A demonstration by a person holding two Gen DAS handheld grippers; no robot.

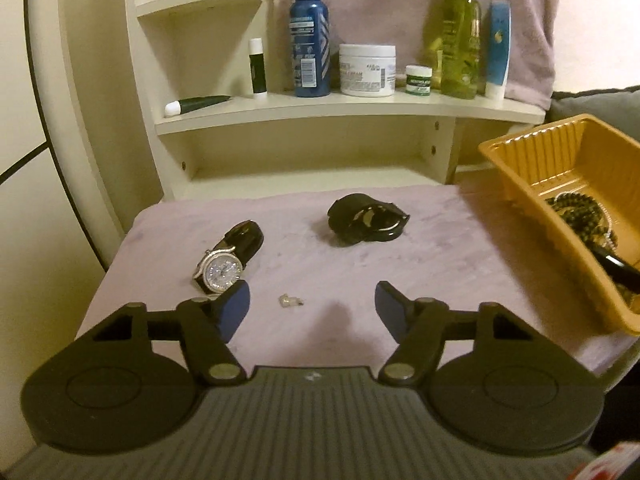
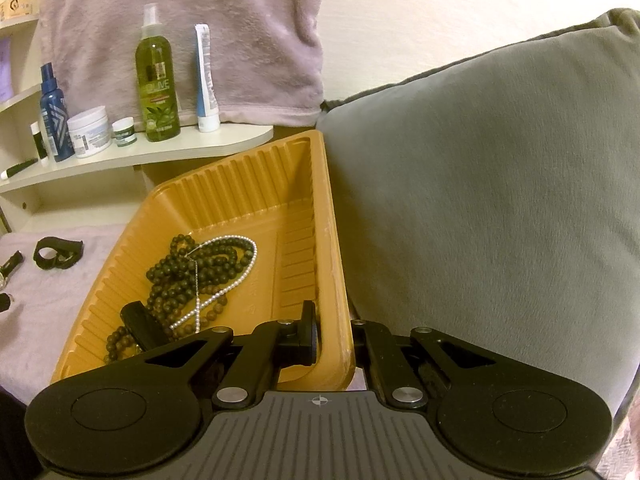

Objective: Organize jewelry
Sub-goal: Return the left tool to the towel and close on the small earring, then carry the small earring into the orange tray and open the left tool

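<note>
Nearest the lens, the right tool [image 2: 336, 340] is clamped on the near wall of the tray [image 2: 240, 184], one finger inside and one outside. A grey cushion [image 2: 500, 200] fills the space right of that tool, touching the tray's side. The tray is tilted, and in it, just ahead and left of the clamped fingers, lie dark beads [image 2: 188, 276], a pearl strand [image 2: 232, 264] draped over them, and a black piece [image 2: 142, 326] I cannot identify for certain.

The left tool [image 1: 312, 308] hovers with its fingers spread and nothing between the pads, above the mauve-covered tabletop [image 1: 440, 264]. Beyond it, a shelf [image 1: 320, 112] carries bottles and jars. Well ahead of this tool lies a black strap [image 1: 366, 220]. A watch [image 1: 224, 270] lies just ahead of its left finger. Between the fingers, nearer the left one, lies a tiny clear piece [image 1: 290, 301], perhaps an earring.
</note>
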